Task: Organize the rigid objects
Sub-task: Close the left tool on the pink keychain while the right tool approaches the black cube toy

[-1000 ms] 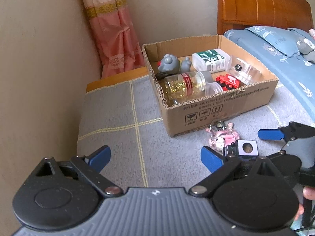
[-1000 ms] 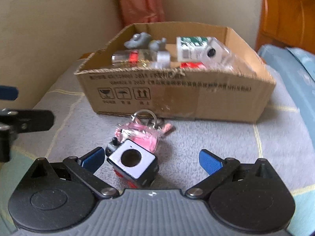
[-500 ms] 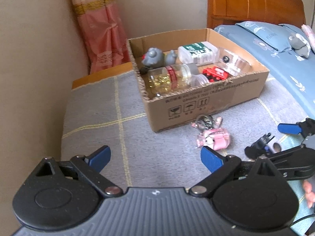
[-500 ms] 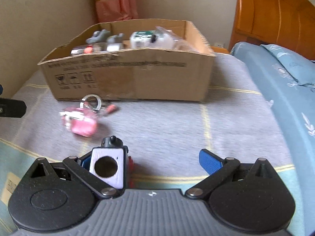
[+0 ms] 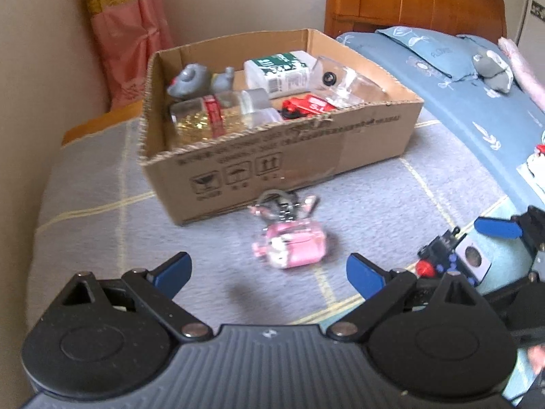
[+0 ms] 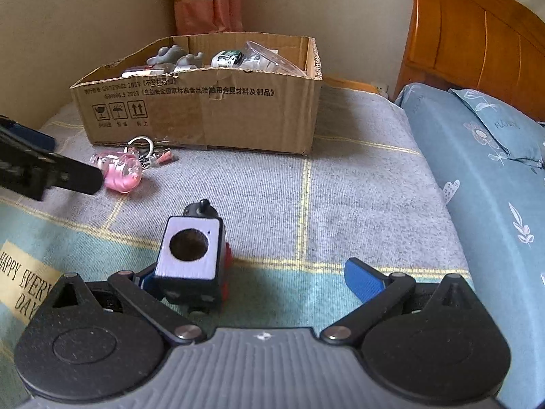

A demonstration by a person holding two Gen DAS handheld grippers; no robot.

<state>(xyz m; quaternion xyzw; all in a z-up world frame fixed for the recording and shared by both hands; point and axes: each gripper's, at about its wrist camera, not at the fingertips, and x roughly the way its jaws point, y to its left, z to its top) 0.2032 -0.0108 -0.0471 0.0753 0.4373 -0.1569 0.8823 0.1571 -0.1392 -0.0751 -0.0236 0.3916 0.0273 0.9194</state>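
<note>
A cardboard box (image 5: 306, 156) on the grey blanket holds a grey toy, bottles and a red toy car; it also shows in the right wrist view (image 6: 204, 109). A pink keychain case (image 5: 293, 248) lies in front of the box, just ahead of my open, empty left gripper (image 5: 269, 269); it also shows in the right wrist view (image 6: 121, 170). A black toy train with a white end face (image 6: 192, 259) rests against the left finger of my open right gripper (image 6: 252, 279), off the blanket or on it I cannot tell. The train also shows in the left wrist view (image 5: 453, 259).
A blue bed with pillows (image 6: 494, 156) and a wooden headboard (image 6: 477, 41) lie to the right. A beige wall (image 5: 41, 68) and a pink curtain (image 5: 126, 34) stand to the left and behind the box. A teal blanket with lettering (image 6: 27, 272) lies at the near left.
The right gripper has swung back and to the right, the toy train staying at its left finger. The left gripper has moved closer to the pink keychain case.
</note>
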